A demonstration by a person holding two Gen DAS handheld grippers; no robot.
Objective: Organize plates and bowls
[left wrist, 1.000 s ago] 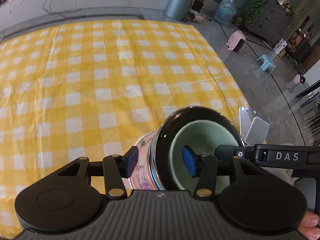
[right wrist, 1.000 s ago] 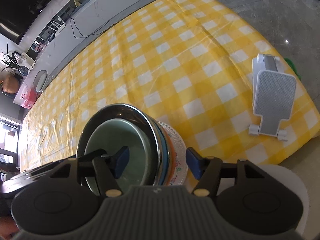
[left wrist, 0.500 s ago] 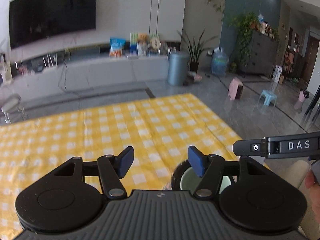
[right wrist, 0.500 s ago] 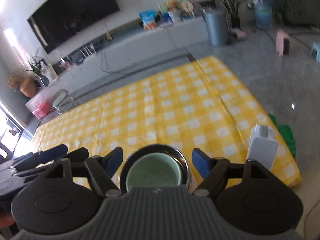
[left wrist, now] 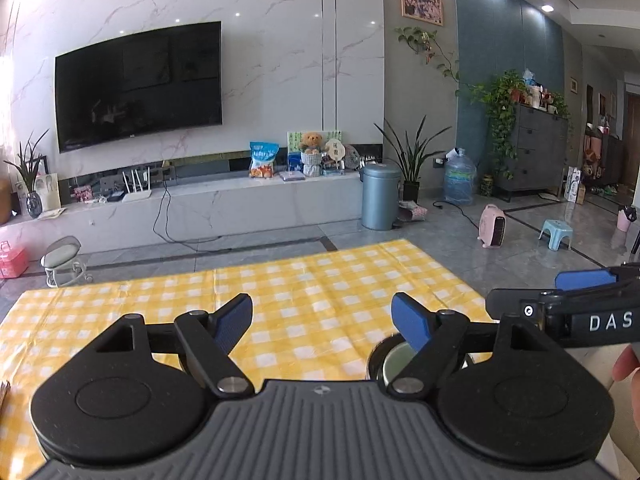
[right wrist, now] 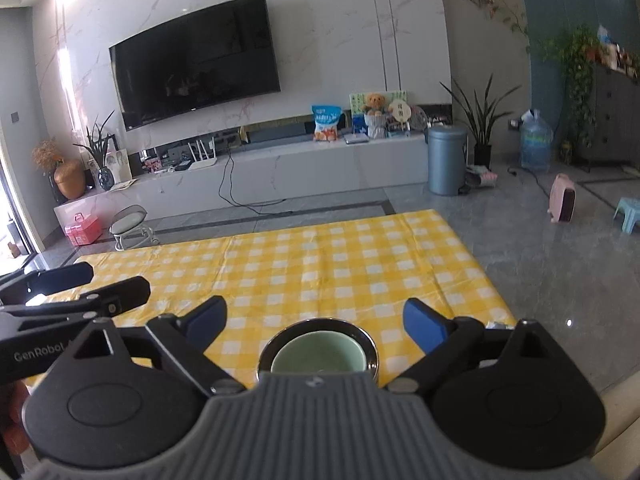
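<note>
Your left gripper [left wrist: 322, 322] and right gripper [right wrist: 316, 320], jaws just spread wide and empty, leave the bowls [right wrist: 318, 354] nested to save space.

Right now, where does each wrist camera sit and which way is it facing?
Left wrist: on the left gripper, facing across the yellow checked tablecloth toward the TV wall; its open jaws, a fingertip and the right gripper show.
Right wrist: on the right gripper, same heading; open jaws, with the left gripper at the frame's left.
Shared: tablecloth, TV, and the green bowl nested in a steel bowl.
</note>
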